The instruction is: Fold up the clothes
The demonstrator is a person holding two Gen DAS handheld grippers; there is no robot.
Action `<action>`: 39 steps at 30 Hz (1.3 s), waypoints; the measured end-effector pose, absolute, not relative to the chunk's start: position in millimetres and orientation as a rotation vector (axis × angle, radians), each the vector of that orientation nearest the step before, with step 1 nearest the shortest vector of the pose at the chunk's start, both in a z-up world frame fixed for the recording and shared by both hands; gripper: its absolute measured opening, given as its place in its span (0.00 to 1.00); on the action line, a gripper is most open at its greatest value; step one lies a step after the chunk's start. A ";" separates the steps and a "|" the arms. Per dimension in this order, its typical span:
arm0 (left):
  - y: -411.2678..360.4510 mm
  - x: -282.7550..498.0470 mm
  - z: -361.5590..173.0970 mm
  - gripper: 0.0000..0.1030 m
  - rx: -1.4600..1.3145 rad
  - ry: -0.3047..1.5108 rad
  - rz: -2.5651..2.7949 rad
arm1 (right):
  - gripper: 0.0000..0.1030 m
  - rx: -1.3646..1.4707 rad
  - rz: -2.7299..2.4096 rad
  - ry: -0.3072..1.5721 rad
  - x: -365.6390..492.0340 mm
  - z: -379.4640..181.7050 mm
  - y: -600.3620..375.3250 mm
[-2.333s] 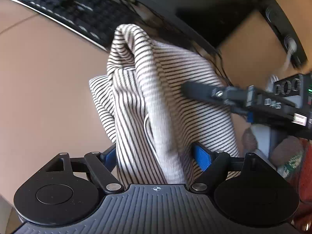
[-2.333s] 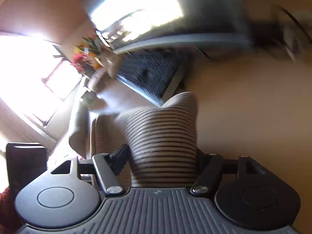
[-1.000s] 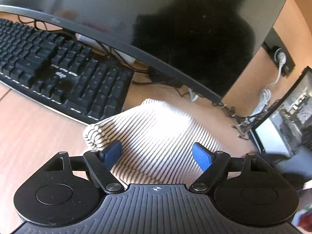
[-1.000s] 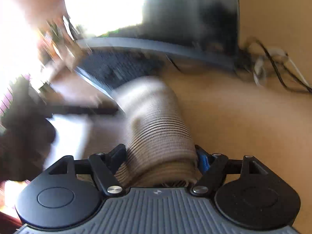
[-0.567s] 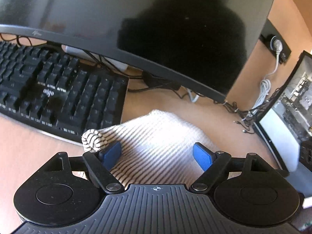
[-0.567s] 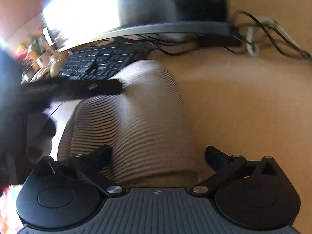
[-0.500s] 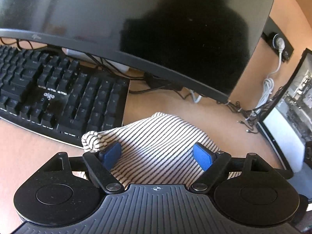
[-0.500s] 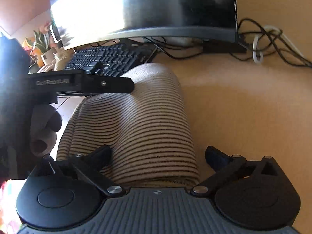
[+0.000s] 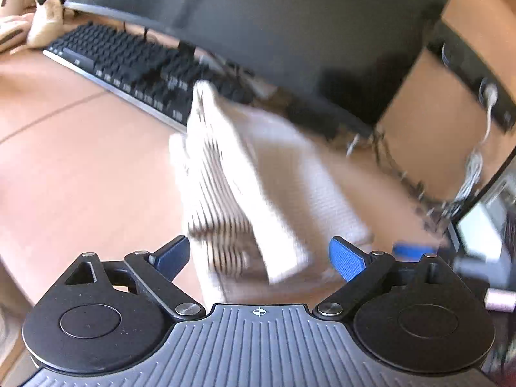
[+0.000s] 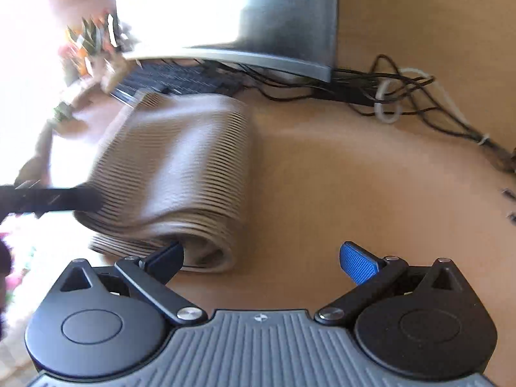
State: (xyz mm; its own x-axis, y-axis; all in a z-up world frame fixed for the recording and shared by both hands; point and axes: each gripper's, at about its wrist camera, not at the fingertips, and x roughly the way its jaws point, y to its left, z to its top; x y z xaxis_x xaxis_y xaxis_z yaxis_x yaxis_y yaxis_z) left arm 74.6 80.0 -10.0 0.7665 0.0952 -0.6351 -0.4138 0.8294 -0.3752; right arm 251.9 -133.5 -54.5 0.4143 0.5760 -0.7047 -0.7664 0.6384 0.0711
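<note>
The striped garment point(image 10: 177, 167) lies as a folded bundle on the wooden desk point(image 10: 338, 177), in front of the keyboard. My right gripper point(image 10: 262, 258) is open; its left pad touches the bundle's near corner and nothing is between the fingers. In the left wrist view the striped garment point(image 9: 232, 193) is motion-blurred, and its near edge lies between the spread fingers of my open left gripper point(image 9: 258, 258). A black finger of the left gripper point(image 10: 58, 198) shows at the garment's left edge in the right wrist view.
A black keyboard point(image 9: 129, 64) and a large dark monitor point(image 9: 290, 32) stand just behind the garment. Tangled cables point(image 10: 403, 103) lie at the back right. A second screen point(image 9: 483, 225) stands at the right. Bare desk shows right of the bundle.
Both grippers have drawn back from the garment, which has settled flat on the desk. The right gripper let go of it about half a second ago. The left view has swung leftward.
</note>
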 end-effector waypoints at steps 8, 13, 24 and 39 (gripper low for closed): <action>43.3 59.3 -0.1 0.98 -0.521 0.575 0.479 | 1.00 -0.277 0.938 0.750 271.1 -55.5 -132.8; 5.9 47.2 -11.4 1.00 -0.476 0.569 0.576 | 1.00 -0.231 1.091 0.727 248.1 -62.4 -164.2; -38.3 37.5 -30.5 1.00 -0.359 0.641 0.664 | 1.00 -0.283 1.118 0.556 208.8 -78.8 -203.3; -56.7 26.8 -44.5 1.00 -0.389 0.655 0.681 | 1.00 -0.357 1.108 0.612 204.9 -86.9 -198.5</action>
State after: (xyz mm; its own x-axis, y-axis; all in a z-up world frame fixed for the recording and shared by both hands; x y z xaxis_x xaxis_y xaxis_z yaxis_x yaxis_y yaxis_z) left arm 26.8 -56.7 -44.5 0.5907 0.4520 -0.6684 -0.6855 0.7181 -0.1201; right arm 204.9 -198.5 -86.9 0.3081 0.7207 -0.6210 -0.9094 0.4148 0.0301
